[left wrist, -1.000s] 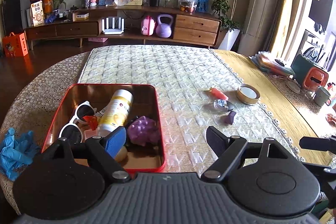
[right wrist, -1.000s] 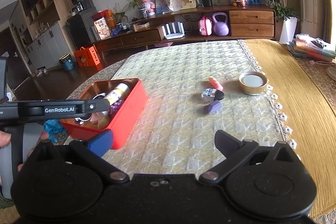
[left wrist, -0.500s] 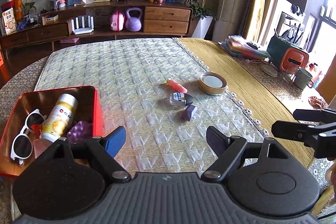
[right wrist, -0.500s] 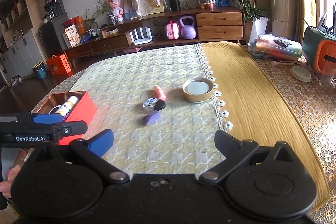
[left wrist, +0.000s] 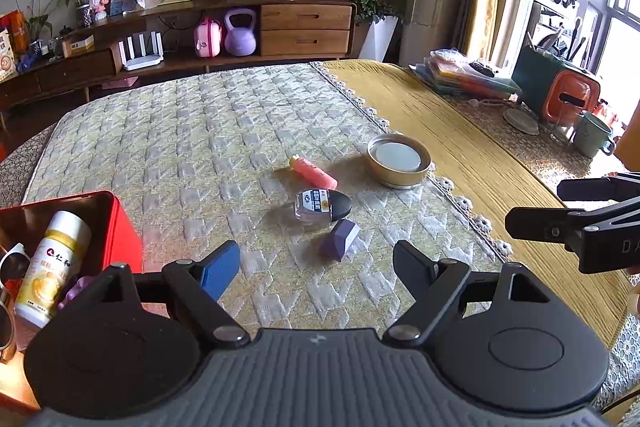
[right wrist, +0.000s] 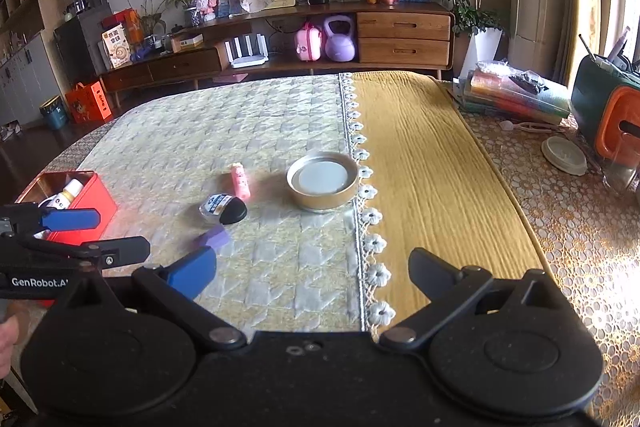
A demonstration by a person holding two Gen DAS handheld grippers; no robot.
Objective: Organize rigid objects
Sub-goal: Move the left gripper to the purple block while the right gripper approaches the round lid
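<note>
- On the quilted tablecloth (left wrist: 168, 147), the largest item was the red tin (left wrist: 120, 239) at the left edge — it held a yellow-labelled bottle (left wrist: 52, 267) and white sunglasses (left wrist: 12, 259).
- Left gripper (left wrist: 316, 263) hovered above the cloth, jaws wide, nothing between them.
- Right gripper (right wrist: 312, 267) likewise stood wide and empty.
- Round metal lid (left wrist: 399, 159) lay near the lace border.
- Pink tube (left wrist: 314, 171), clear bottle with black cap (left wrist: 322, 205) and purple block (left wrist: 340, 234) lay close together — all outside the tin.
</note>
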